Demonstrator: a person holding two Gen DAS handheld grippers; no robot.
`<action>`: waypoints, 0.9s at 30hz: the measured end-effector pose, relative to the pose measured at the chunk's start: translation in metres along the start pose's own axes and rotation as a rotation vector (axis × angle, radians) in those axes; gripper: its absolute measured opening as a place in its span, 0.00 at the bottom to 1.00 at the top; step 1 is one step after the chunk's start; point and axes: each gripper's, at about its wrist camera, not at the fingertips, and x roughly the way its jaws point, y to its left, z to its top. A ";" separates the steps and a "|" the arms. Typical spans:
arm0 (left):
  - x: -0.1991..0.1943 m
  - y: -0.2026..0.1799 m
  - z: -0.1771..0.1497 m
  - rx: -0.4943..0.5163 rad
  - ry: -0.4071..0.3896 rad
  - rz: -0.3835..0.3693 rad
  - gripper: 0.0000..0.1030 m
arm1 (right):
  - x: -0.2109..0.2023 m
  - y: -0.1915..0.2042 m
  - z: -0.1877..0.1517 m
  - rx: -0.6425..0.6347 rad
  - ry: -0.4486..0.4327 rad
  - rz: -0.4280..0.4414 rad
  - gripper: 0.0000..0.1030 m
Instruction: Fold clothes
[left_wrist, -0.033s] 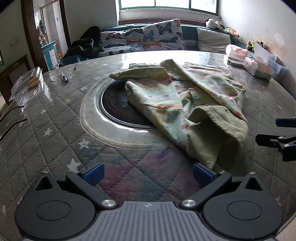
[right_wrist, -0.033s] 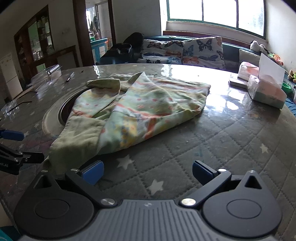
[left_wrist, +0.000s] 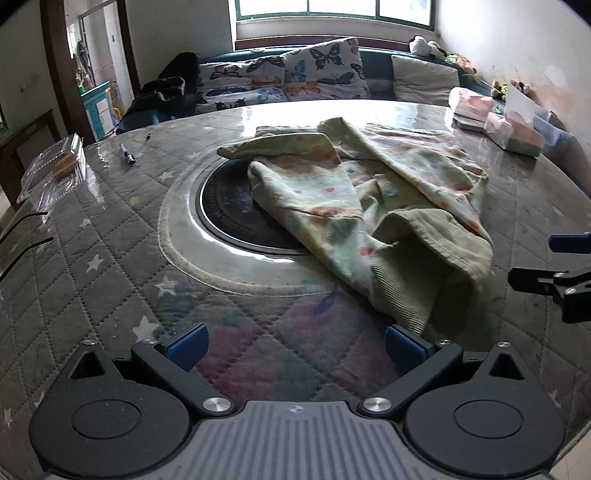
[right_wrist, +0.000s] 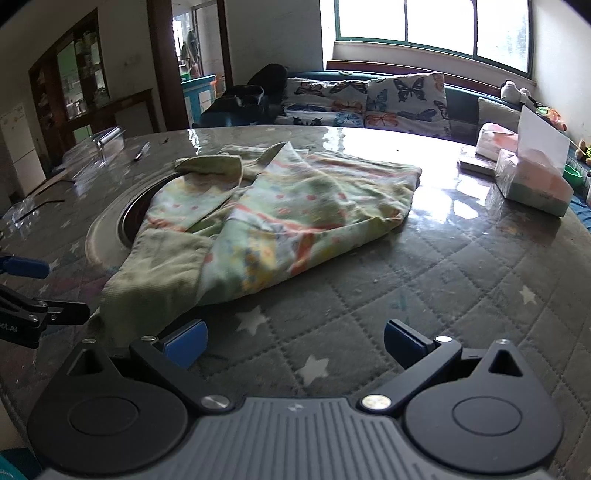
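Observation:
A pale green garment (left_wrist: 369, 206) with a floral print lies crumpled on the round table (left_wrist: 110, 258), partly over the dark round inset (left_wrist: 229, 210). Its ribbed green hem (left_wrist: 406, 302) faces me. My left gripper (left_wrist: 295, 345) hovers open just short of that hem, with only quilted cover between its blue pads. My right gripper (right_wrist: 295, 343) is open too, near the garment (right_wrist: 280, 221), its left pad close to the hem corner (right_wrist: 122, 295). Each gripper shows at the edge of the other's view: the right gripper (left_wrist: 554, 266) and the left gripper (right_wrist: 29, 291).
A tissue box (right_wrist: 532, 184) and pink packets (left_wrist: 472, 103) stand at the table's right rim. A pen (left_wrist: 127, 154) and clear plastic packaging (left_wrist: 55, 173) lie at the left. A sofa with butterfly cushions (left_wrist: 295, 77) runs behind the table.

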 end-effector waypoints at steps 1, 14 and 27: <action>-0.001 0.000 0.000 0.003 -0.002 0.001 1.00 | 0.000 0.000 0.000 0.000 0.003 -0.003 1.00; -0.012 -0.018 -0.010 0.069 0.025 -0.038 1.00 | -0.005 0.014 -0.008 -0.038 0.051 0.032 0.99; -0.017 -0.020 -0.018 0.090 0.025 -0.050 1.00 | -0.012 0.027 -0.015 -0.055 0.069 0.038 0.95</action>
